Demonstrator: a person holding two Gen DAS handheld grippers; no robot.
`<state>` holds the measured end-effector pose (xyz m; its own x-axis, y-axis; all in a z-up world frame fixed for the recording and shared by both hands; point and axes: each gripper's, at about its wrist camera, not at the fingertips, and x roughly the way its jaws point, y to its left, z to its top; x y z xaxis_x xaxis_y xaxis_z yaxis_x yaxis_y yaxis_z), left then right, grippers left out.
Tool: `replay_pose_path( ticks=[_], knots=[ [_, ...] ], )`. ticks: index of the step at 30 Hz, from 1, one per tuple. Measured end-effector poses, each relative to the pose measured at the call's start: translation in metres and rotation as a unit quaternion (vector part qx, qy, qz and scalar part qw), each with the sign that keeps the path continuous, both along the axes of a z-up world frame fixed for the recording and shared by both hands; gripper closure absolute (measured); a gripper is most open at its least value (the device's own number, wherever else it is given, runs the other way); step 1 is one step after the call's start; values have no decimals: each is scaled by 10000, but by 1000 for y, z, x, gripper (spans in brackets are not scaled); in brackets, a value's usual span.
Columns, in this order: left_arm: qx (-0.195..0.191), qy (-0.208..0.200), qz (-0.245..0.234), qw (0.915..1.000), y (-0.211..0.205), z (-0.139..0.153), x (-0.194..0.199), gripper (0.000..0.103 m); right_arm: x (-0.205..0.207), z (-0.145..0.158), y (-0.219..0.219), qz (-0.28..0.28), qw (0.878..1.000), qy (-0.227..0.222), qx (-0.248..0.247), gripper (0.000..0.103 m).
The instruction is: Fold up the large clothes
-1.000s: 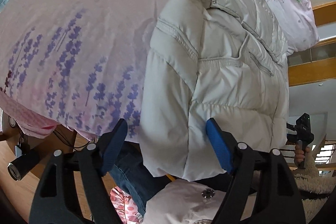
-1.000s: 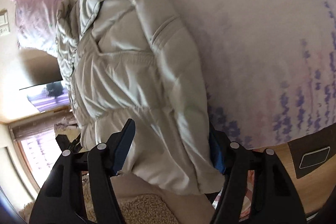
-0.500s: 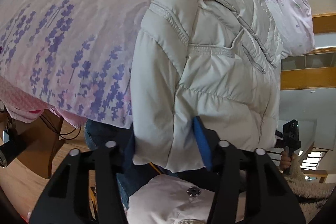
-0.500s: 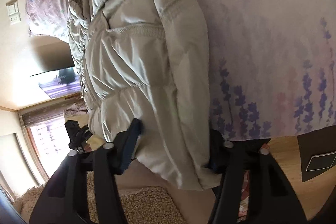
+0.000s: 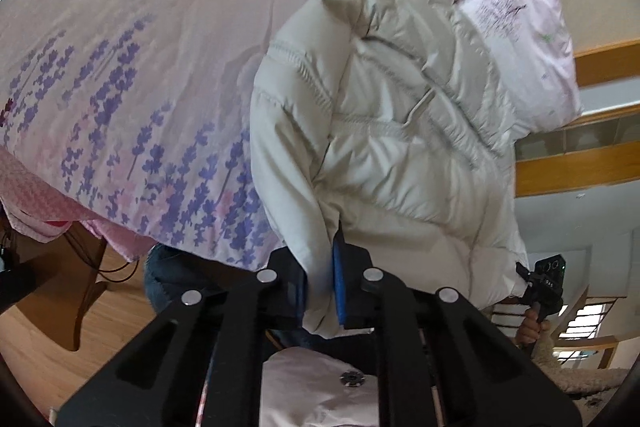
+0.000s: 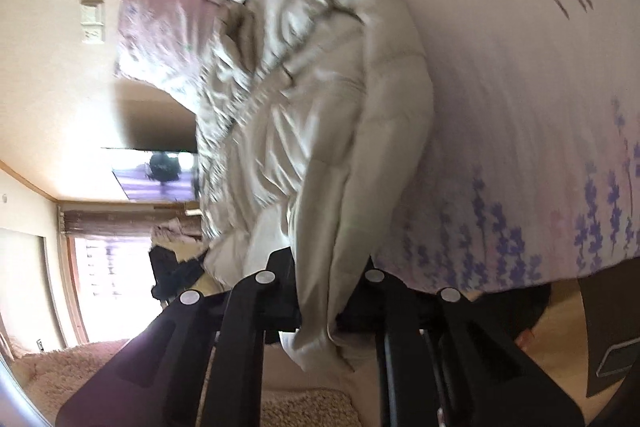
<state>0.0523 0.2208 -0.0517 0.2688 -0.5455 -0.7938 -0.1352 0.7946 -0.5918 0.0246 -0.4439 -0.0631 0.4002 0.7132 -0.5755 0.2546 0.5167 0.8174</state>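
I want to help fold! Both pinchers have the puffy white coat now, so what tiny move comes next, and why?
Probably lift the hem and carry it toward the collar. The left gripper and right gripper are both shut on the jacket, which lies on the flowered bedspread.

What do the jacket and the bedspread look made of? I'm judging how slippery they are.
Jacket: seemingly smooth synthetic shell with padded filling; slight sheen, puffy quilted sections. Bedspread: matte woven cloth, possibly cotton; printed purple flowers, no shine.
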Motion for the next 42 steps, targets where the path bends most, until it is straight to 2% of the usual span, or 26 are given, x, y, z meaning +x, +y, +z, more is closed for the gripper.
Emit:
replay_pose_path(
  ticks=[4,7,11,15,21,26,31,34,38,42],
  knots=[
    [-200,-191,16,9996,5,11,5,93,12,23,5,-267,9987,-434,-83,92],
    [-276,-291,-273,9988,5,17,11,94,17,36,8,-530,9964,-604,-276,93],
    [-674,-242,-319,9969,14,22,18,95,11,48,18,-1248,9883,-768,-416,93],
    [-822,-321,-373,9954,14,36,34,95,14,55,22,-1713,9798,-989,-279,93],
    [-1178,-951,276,9881,9,66,51,96,51,64,-4,-1672,9773,-1295,130,93],
    [-1028,-1163,510,9866,6,73,76,96,95,75,-9,-1580,9764,-1454,248,93],
    [-964,-1427,533,9836,5,87,116,96,135,74,-9,-1795,9740,-1329,368,93],
    [-970,-1439,558,9832,3,89,149,96,156,71,-12,-2005,9720,-1162,391,93],
    [-903,-1252,662,9858,-3,79,195,96,196,57,-16,-2374,9692,-615,223,92],
    [-749,-960,894,9885,-13,60,238,96,232,42,-15,-2497,9682,-181,27,91]
  ],
)
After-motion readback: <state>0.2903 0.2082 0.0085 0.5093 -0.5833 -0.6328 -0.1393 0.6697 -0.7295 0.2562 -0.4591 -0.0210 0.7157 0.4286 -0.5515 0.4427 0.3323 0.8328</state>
